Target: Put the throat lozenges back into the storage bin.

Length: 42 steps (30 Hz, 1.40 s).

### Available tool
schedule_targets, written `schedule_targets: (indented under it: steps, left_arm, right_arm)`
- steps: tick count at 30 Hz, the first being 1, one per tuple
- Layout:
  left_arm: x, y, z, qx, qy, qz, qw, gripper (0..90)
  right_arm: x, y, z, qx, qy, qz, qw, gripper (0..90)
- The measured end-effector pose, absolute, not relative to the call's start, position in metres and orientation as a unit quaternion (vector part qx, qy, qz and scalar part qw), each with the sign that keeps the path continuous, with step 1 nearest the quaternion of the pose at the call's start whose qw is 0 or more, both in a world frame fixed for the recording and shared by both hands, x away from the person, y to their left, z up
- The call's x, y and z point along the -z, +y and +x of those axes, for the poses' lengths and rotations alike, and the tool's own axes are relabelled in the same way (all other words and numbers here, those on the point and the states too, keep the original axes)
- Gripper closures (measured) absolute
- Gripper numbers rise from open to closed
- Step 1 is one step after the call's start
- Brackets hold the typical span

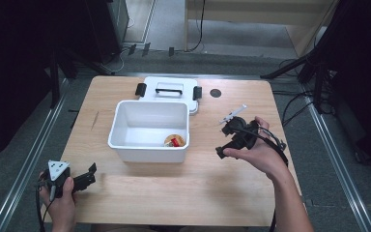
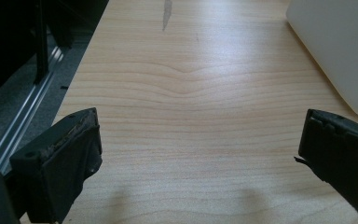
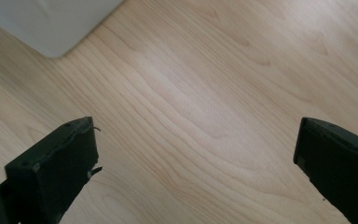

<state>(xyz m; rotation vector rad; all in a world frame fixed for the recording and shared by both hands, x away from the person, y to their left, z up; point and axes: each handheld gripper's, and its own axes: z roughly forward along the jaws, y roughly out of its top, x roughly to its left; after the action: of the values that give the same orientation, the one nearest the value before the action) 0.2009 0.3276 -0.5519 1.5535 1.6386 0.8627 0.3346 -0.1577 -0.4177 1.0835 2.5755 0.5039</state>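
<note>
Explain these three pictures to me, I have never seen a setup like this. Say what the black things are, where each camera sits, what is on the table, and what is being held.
No robot here: a person sits at a wooden table and holds a hand tool with two black jaws in each hand. The high view looks down from above the person. The left gripper is near the table's front left corner; the right gripper is raised to the right of the box. The other two pictures come from cameras riding on those tools, looking along their jaws. Both tools are open, with nothing between the jaws, just bare wood beyond.

On the table stands an open white box with a small round red and tan thing inside, too small to identify. Its lid lies behind it.
</note>
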Motion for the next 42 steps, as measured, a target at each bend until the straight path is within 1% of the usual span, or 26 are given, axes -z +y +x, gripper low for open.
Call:
schedule_targets:
  steps: [4, 5, 10, 13, 14, 20, 23, 26, 34, 42]
  left_arm:
    - [0.552, 0.328, 0.201, -0.334, 0.633, 0.601, 0.355, 0.0]
    - [0.552, 0.328, 0.201, -0.334, 0.633, 0.601, 0.355, 0.0]
    - [0.552, 0.328, 0.201, -0.335, 0.633, 0.6, 0.356, 0.0]
    - [0.552, 0.328, 0.2, -0.335, 0.633, 0.599, 0.357, 0.0]
    - [0.552, 0.328, 0.2, -0.335, 0.634, 0.598, 0.358, 0.0]
    - [0.552, 0.328, 0.2, -0.334, 0.634, 0.597, 0.36, 0.0]
    - [0.552, 0.328, 0.2, -0.334, 0.635, 0.596, 0.36, 0.0]
    - [0.552, 0.328, 0.2, -0.335, 0.635, 0.596, 0.359, 0.0]
    - [0.552, 0.328, 0.2, -0.336, 0.636, 0.595, 0.359, 0.0]
    - [0.552, 0.328, 0.199, -0.335, 0.636, 0.595, 0.36, 0.0]
  right_arm:
    - [0.438, -0.179, 0.326, -0.193, 0.884, 0.399, 0.149, 0.0]
    - [0.438, -0.179, 0.326, -0.193, 0.884, 0.399, 0.149, 0.0]
    - [0.464, -0.199, 0.315, -0.201, 0.872, 0.419, 0.157, 0.0]
    - [0.472, -0.206, 0.312, -0.203, 0.865, 0.431, 0.158, 0.0]
    - [0.48, -0.214, 0.309, -0.208, 0.86, 0.435, 0.166, 0.0]
    - [0.499, -0.237, 0.298, -0.239, 0.838, 0.455, 0.182, 0.0]
    - [0.509, -0.25, 0.292, -0.264, 0.822, 0.472, 0.179, 0.0]
    - [0.52, -0.269, 0.282, -0.278, 0.807, 0.486, 0.189, 0.0]
    - [0.53, -0.298, 0.263, -0.317, 0.775, 0.509, 0.202, 0.0]
    - [0.542, -0.318, 0.243, -0.342, 0.745, 0.525, 0.227, 0.0]
